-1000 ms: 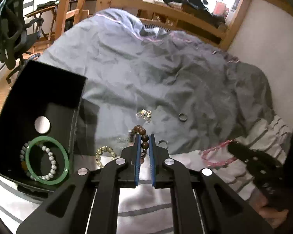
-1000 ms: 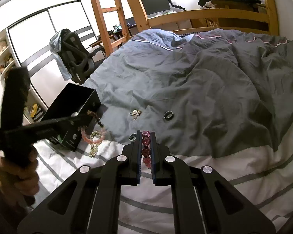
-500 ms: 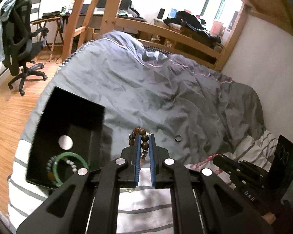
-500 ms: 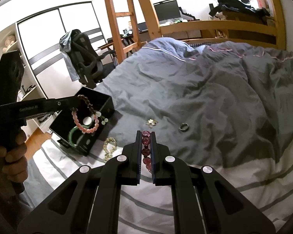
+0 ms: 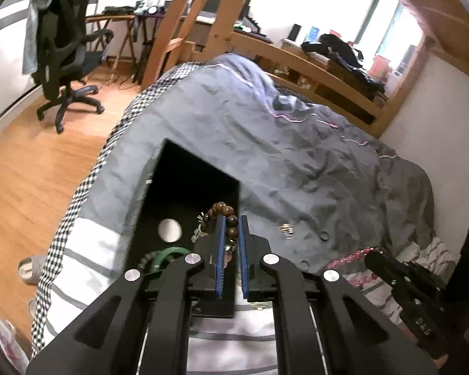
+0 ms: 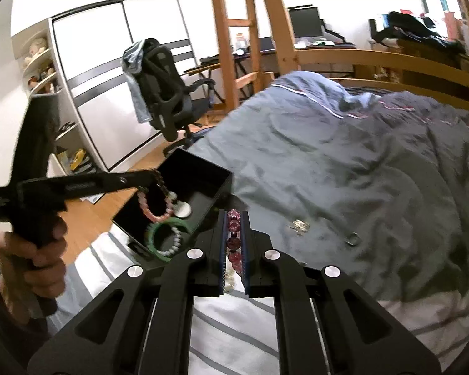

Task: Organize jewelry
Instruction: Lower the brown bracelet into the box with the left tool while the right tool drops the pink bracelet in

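Holding: my left tool [image 5: 230, 234] is clamped narrow on a brown wooden bead bracelet [image 5: 223, 212]; its loop sticks up past the blue pads [image 5: 219, 250] in the left wrist view, while from the right wrist view a loop of pale pink beads hangs below that tool's tip.
Where it lies: the bracelet hangs above the open black rectangular jewelry box [image 5: 187, 187], over the box's right-hand part, close to its right wall.
Key relation: the box floor is straight below and slightly left of my left tool; I judge the next move is a short drop and letting go, nudged left so nothing catches the wall.
Box axis: the box runs lengthwise away from me, nearly in line with my left tool's fingers.
Already in the box: a green jade-like bangle [image 6: 167, 229], a loop of pale grey beads [image 6: 172, 248] lying through it, and a white round disc [image 5: 169, 230].
Other hand: my right tool [image 6: 234, 237] grips a dark pink crystal bead bracelet [image 6: 234, 225], pinched narrow, just right of the box and nearer to me.
Nearer arm: the left is nearer the box; I'd expect the right to wait its turn.
Left on the bed: a small gold-coloured cluster [image 6: 299, 225] and a dark metal ring [image 6: 353, 238] lie on the grey duvet [image 6: 359, 156], well right of the box.
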